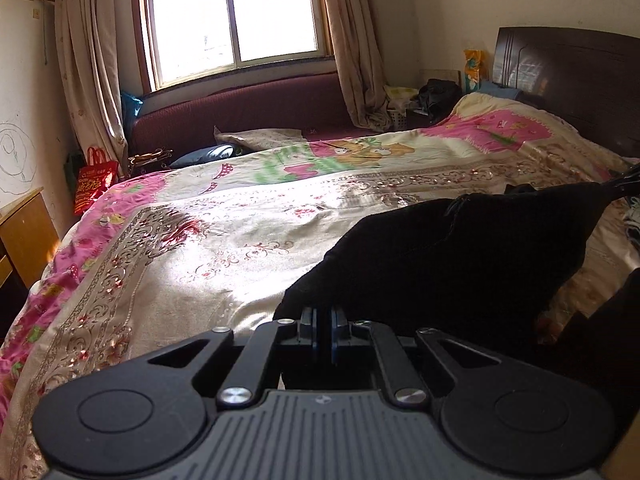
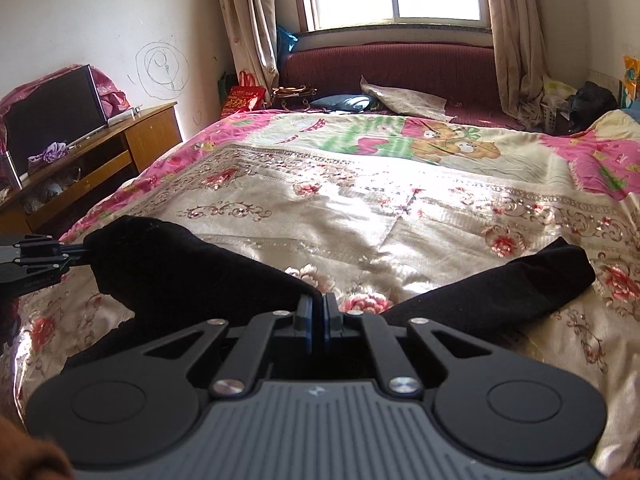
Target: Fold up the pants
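Observation:
Black pants (image 1: 460,252) hang lifted above the floral bedspread (image 1: 240,240), stretched between both grippers. In the left wrist view my left gripper (image 1: 324,312) is shut on one end of the dark fabric. The right gripper (image 1: 618,184) pinches the far end at the right edge. In the right wrist view my right gripper (image 2: 318,304) is shut on the pants (image 2: 180,264), and the left gripper (image 2: 82,251) clamps the raised fold at the left. One pant leg (image 2: 512,292) trails to the right and rests on the bedspread (image 2: 360,208).
A maroon sofa (image 2: 400,64) runs under the window beyond the bed. A wooden cabinet (image 2: 132,140) with a dark screen (image 2: 52,120) stands at the left. A dark headboard (image 1: 568,80) closes the right end. A red bag (image 1: 94,184) sits by the bed corner.

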Demonstrator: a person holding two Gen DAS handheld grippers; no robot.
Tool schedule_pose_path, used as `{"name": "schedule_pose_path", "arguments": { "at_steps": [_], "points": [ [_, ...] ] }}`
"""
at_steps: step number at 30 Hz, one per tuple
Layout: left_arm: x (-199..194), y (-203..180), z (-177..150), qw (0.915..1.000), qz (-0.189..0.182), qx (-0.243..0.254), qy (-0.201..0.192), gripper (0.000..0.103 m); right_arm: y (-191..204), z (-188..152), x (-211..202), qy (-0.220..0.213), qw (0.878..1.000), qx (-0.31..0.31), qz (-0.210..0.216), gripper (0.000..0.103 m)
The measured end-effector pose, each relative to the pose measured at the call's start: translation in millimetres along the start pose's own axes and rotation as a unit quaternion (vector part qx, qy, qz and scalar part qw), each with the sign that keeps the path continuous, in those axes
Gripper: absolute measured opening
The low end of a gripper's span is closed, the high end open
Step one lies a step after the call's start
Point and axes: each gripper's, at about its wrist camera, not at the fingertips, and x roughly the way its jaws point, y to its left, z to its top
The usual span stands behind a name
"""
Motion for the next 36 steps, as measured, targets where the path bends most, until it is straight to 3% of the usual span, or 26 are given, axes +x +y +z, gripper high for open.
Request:
{"name": "schedule_pose_path", "arguments": {
  "at_steps": [7,13,19,24,26,29,31,33,36],
  "points": [
    [-31.6,-26.4,-50.9,0.9987,0.000,0.027,0.042,0.022,25.6,-82.7,-15.0,0.074,0.996,0.040,0.025,0.005],
    [-41.9,-36.6,-91.9,0.9967,0.008,0.030,0.075,0.022,46.6,-130.5,-9.8,0.110,0.993,0.036,0.013,0.005],
    [-46.3,-32.3,-133.4,0.9945,0.020,0.003,0.103,0.022,66.3,-158.7,-8.3,0.134,0.991,0.003,0.005,0.002],
    [-50.3,-32.4,-143.4,0.9941,0.029,-0.005,0.104,0.023,75.6,-165.2,-4.6,0.146,0.989,-0.016,0.001,0.003],
    [-52.8,-35.3,-140.0,0.9950,0.025,0.002,0.097,0.025,86.8,-162.1,-9.4,0.130,0.990,-0.046,0.004,0.005],
    [-54.7,-39.2,-133.3,0.9963,0.011,0.003,0.085,0.039,116.1,-152.8,-11.9,0.090,0.988,-0.128,0.011,0.008],
    [-55.9,-40.8,-131.0,0.9972,0.010,0.002,0.074,0.044,138.3,-147.6,-7.6,0.066,0.981,-0.183,0.025,0.013],
    [-54.1,-43.5,-132.2,0.9971,0.018,0.017,0.072,0.047,165.0,-144.8,6.5,0.053,0.969,-0.238,0.044,0.036],
    [-41.4,-45.6,-143.3,0.9933,0.028,0.053,0.098,0.049,202.3,-145.5,33.3,0.037,0.950,-0.302,0.071,0.040]
  ]
}}
